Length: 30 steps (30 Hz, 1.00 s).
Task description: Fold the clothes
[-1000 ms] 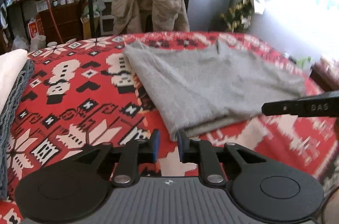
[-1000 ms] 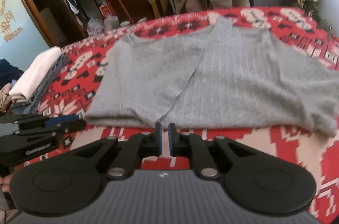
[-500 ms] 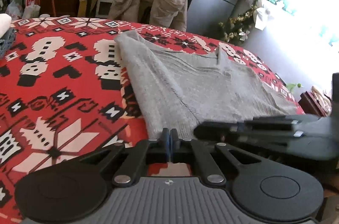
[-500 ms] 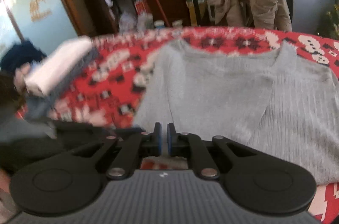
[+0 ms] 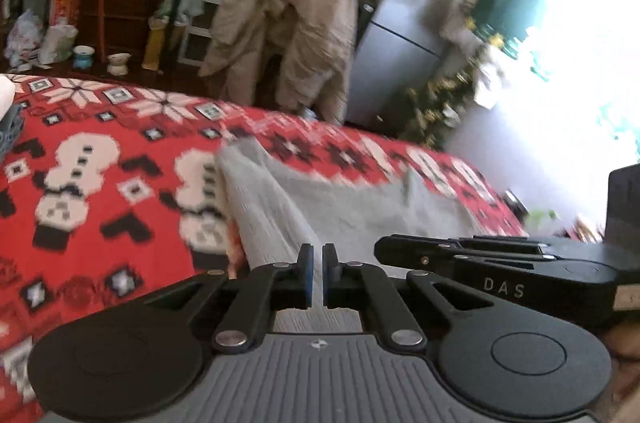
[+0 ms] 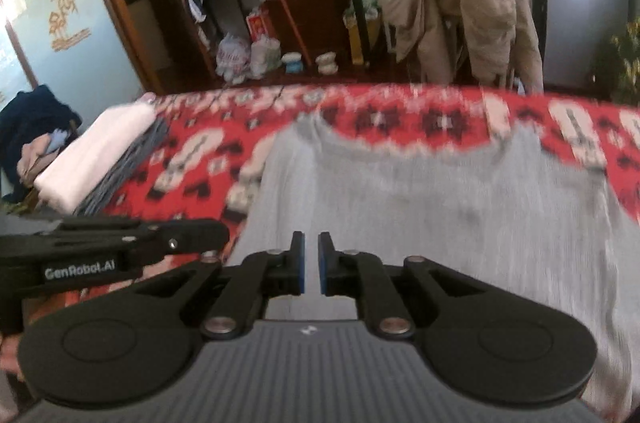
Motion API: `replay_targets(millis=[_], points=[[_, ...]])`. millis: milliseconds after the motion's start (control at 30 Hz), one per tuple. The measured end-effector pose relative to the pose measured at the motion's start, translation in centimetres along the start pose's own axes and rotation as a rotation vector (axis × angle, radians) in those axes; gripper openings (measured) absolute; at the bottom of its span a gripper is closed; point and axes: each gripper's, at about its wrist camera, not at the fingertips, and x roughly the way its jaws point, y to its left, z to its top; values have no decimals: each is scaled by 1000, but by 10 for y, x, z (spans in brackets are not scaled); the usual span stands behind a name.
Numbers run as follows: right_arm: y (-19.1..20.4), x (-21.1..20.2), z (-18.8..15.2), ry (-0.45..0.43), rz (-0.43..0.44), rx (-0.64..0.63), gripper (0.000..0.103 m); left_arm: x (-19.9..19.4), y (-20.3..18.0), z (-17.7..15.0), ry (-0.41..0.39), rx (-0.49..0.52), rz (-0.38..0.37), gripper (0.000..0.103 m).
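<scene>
Judging from how the things lie, the folding of the grey sweater (image 6: 460, 207) is only partly done: its sides seem already turned in, it lies flat on the red patterned blanket (image 5: 100, 183), and the fold from hem to collar is left. The left gripper (image 5: 315, 275) and the right gripper (image 6: 310, 265) both stand at the near hem, each clenched on the grey knit. A white folded garment (image 6: 96, 155) already rests on a small pile at the blanket's left edge.
</scene>
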Motion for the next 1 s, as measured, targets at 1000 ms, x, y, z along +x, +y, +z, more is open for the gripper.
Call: replay_targets(millis=[1000], points=[[4, 123, 53, 32, -22, 41, 9, 64, 59, 33, 0, -155, 68, 5]])
